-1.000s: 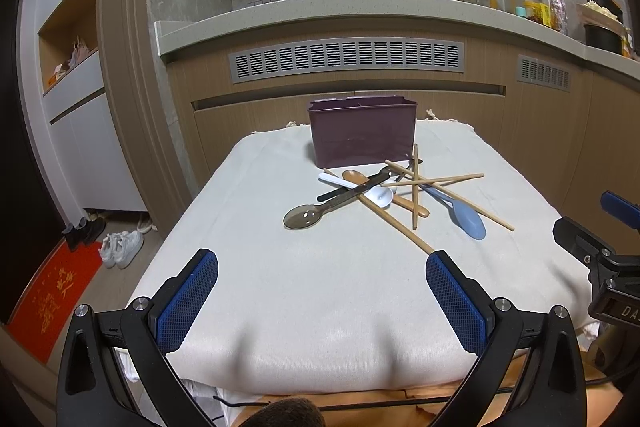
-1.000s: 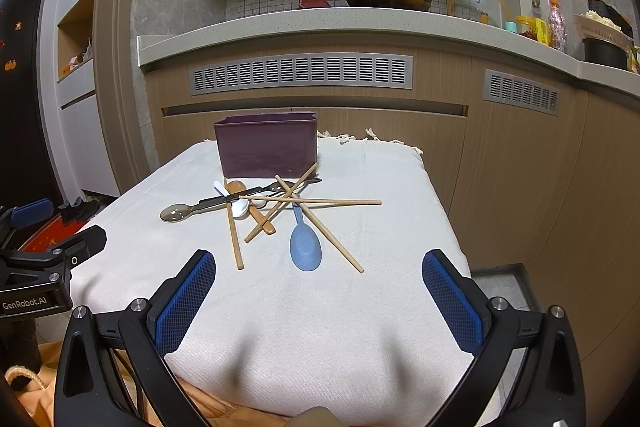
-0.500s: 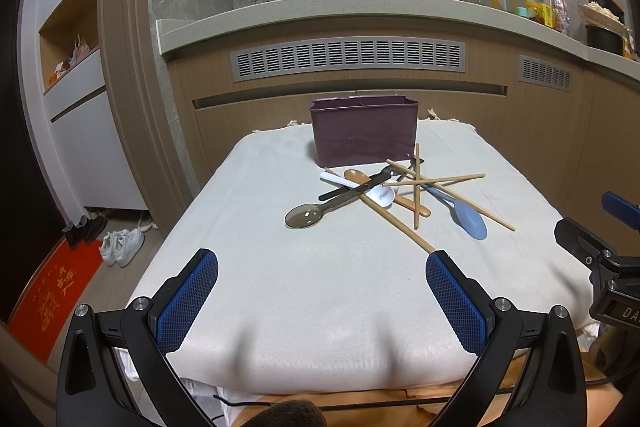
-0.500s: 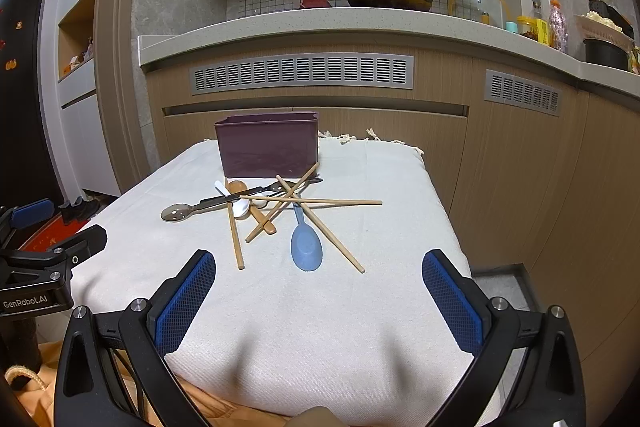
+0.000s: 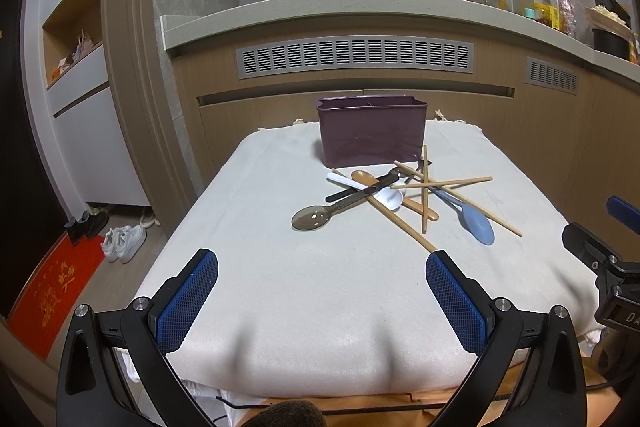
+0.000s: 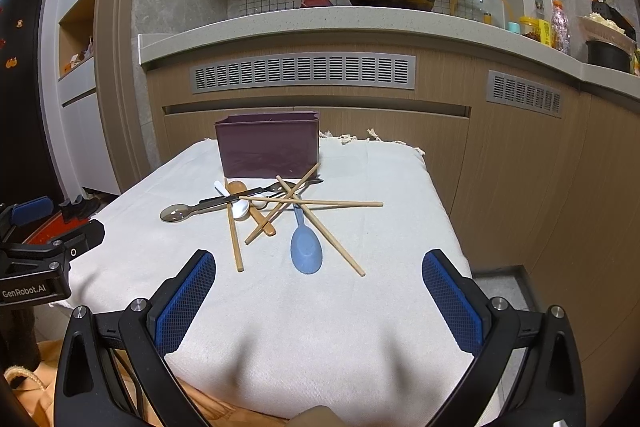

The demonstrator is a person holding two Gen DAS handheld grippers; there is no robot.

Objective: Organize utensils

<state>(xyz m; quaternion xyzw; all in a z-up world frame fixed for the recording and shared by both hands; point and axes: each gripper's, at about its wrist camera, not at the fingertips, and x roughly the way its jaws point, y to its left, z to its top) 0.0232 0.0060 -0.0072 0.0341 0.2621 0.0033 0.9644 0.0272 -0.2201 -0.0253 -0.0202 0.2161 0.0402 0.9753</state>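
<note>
Since a second ago almost nothing has moved: both grippers have held their hover at the near edge and the pile lies as it did. The cloth-covered table (image 5: 320,291) carries a purple holder (image 5: 372,133) at its far side, nothing showing above its rim. Just in front lies a tangle of utensils: wooden chopsticks (image 6: 316,203) crossed over a blue spoon (image 6: 306,247), a dark translucent spoon (image 5: 312,218), a white spoon (image 5: 386,195) and a wooden spoon (image 5: 366,178). I judge the sorting not yet begun. Best to start with an outlying piece, such as the blue spoon, gripped at its handle so the crossed sticks stay put. The left gripper (image 5: 322,301) and right gripper (image 6: 319,299) both stand wide apart, holding and touching nothing.
</note>
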